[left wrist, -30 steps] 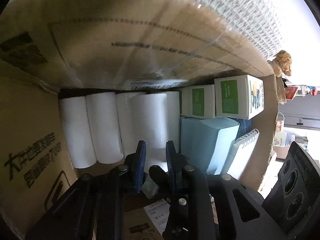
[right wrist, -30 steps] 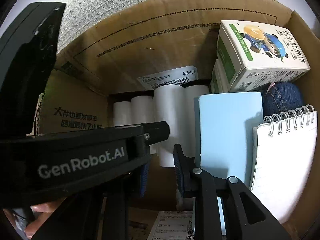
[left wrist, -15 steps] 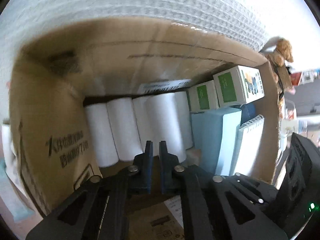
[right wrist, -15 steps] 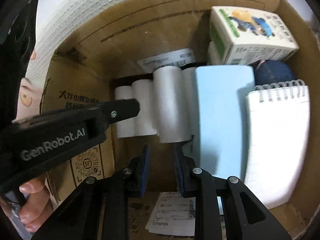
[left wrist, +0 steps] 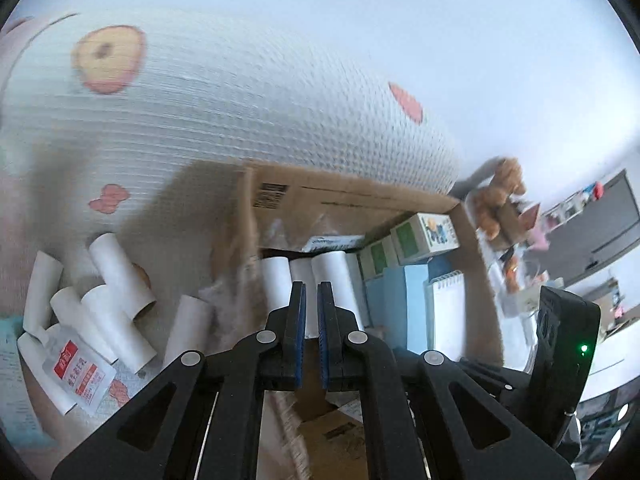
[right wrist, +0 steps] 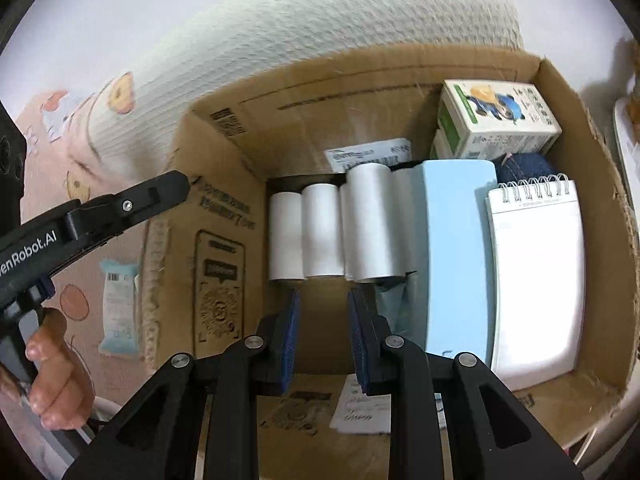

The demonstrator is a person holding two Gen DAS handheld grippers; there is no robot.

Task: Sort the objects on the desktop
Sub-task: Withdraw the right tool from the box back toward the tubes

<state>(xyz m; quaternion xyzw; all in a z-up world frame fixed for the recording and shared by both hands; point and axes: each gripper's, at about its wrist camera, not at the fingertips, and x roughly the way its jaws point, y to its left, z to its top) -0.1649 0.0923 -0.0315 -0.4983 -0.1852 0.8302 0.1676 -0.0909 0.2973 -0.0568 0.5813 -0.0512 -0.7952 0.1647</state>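
A cardboard box (right wrist: 224,216) holds several white paper rolls (right wrist: 324,232) side by side, a light blue pack (right wrist: 456,256), a spiral notepad (right wrist: 536,276) and green-and-white cartons (right wrist: 496,120). My right gripper (right wrist: 322,308) is open and empty, above the box just in front of the rolls. My left gripper (left wrist: 311,300) is nearly shut and empty, raised above the box's left wall (left wrist: 244,232). Several loose white rolls (left wrist: 108,312) lie on the mat left of the box, with a red-and-white sachet (left wrist: 78,368).
A waffle-textured white cushion (left wrist: 240,112) stands behind the box. A plush toy (left wrist: 500,192) and clutter sit at the right. A pale blue packet (right wrist: 118,304) lies on the pink mat left of the box. A paper slip (right wrist: 364,404) lies on the box floor.
My left gripper closed and pulled up and back out of the box, bringing the loose rolls outside into view. My right gripper also rose and opened wider.
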